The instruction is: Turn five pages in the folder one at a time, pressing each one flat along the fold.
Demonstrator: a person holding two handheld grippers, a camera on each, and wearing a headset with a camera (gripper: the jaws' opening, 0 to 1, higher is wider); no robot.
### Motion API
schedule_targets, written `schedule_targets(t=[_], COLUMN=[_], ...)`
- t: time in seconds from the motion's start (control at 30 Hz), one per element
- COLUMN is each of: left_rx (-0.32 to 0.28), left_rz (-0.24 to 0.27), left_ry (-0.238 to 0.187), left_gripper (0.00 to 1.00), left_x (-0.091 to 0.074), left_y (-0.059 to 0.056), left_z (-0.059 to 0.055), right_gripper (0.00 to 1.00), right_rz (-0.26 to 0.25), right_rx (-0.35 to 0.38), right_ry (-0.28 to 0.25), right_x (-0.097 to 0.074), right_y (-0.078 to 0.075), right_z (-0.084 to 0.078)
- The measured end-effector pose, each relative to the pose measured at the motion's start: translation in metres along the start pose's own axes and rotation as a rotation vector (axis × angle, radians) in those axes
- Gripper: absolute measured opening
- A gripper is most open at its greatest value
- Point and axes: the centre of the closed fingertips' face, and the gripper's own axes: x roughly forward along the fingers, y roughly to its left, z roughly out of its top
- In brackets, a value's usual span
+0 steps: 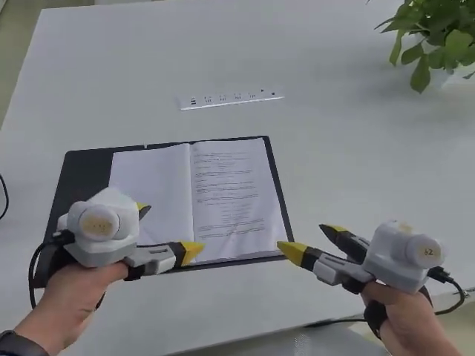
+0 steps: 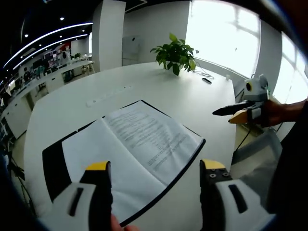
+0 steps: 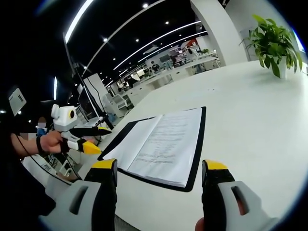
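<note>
A black folder (image 1: 85,174) lies open on the white table, a blank page (image 1: 148,196) on its left and a printed page (image 1: 234,193) on its right. My left gripper (image 1: 167,231) hovers over the folder's near left corner, open and holding nothing. My right gripper (image 1: 308,239) is open just off the near right corner, pointing left at the folder. From the left gripper view, the open jaws (image 2: 155,166) frame the folder (image 2: 139,144), with the right gripper (image 2: 238,113) beyond. The right gripper view has its open jaws (image 3: 160,164) before the folder (image 3: 163,142).
A white power strip (image 1: 231,98) lies flat behind the folder. A potted green plant (image 1: 434,37) stands at the far right corner. A dark cable (image 1: 445,278) trails off the table's near edge by the right hand.
</note>
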Motion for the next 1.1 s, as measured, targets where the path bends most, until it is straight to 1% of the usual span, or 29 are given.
schedule_targets(t=[0.1,0.23,0.33,0.4,0.43,0.5,0.53,0.6,0.63,0.67,0.77,0.83,0.87,1.0,1.07,1.1], left_rx=[0.000,0.012,0.017,0.021,0.026,0.045,0.054,0.060,0.064,0.078,0.077,0.073,0.071,0.127,0.138,0.139], left_rz=[-0.025,-0.049,-0.067,-0.079,-0.090,-0.097,-0.104,-0.116,-0.114,-0.104,-0.087,-0.092,-0.102,-0.119,-0.115,-0.121], left_ry=[-0.007,-0.011,-0.007,0.001,0.016,0.026,0.035,0.041,0.046,0.061,0.086,0.091,0.100,0.128,0.129,0.135], left_gripper=[0.75,0.75,0.75,0.74,0.74,0.74,0.74,0.74,0.74,0.75,0.74,0.74,0.74,0.73,0.72,0.72], left_x=[0.013,0.030,0.045,0.057,0.063,0.071,0.076,0.086,0.090,0.096,0.112,0.120,0.126,0.142,0.149,0.152], left_y=[-0.004,-0.016,-0.024,-0.028,-0.032,-0.036,-0.041,-0.047,-0.049,-0.050,-0.054,-0.059,-0.064,-0.075,-0.077,-0.078], left_z=[0.006,0.014,0.016,0.015,0.013,0.012,0.011,0.012,0.011,0.010,0.007,0.006,0.005,0.000,-0.001,-0.003], right_gripper=[0.71,0.71,0.71,0.72,0.72,0.72,0.72,0.71,0.71,0.71,0.72,0.72,0.71,0.72,0.73,0.73], right_rz=[0.015,0.016,0.014,0.011,0.010,0.007,0.007,0.008,0.012,0.012,0.013,0.012,0.021,0.032,0.037,0.044], right_rx=[0.007,-0.007,-0.012,-0.018,-0.018,-0.014,-0.010,0.003,0.007,0.009,0.011,0.014,0.021,0.021,0.025,0.025], right_ry=[-0.010,0.003,0.004,0.009,0.011,0.011,0.008,0.005,0.004,0.004,0.011,0.015,0.018,0.020,0.020,0.022], right_x=[0.001,0.000,-0.003,-0.004,-0.005,-0.007,-0.008,-0.010,-0.010,-0.010,-0.011,-0.011,-0.011,-0.011,-0.011,-0.010], right_y=[0.003,0.004,0.002,0.002,0.001,0.000,-0.001,-0.002,-0.003,-0.003,-0.004,-0.005,-0.004,-0.001,-0.002,-0.001], right_z=[0.002,-0.001,-0.001,-0.002,-0.003,-0.004,-0.004,-0.004,-0.004,-0.005,-0.007,-0.008,-0.009,-0.009,-0.008,-0.008])
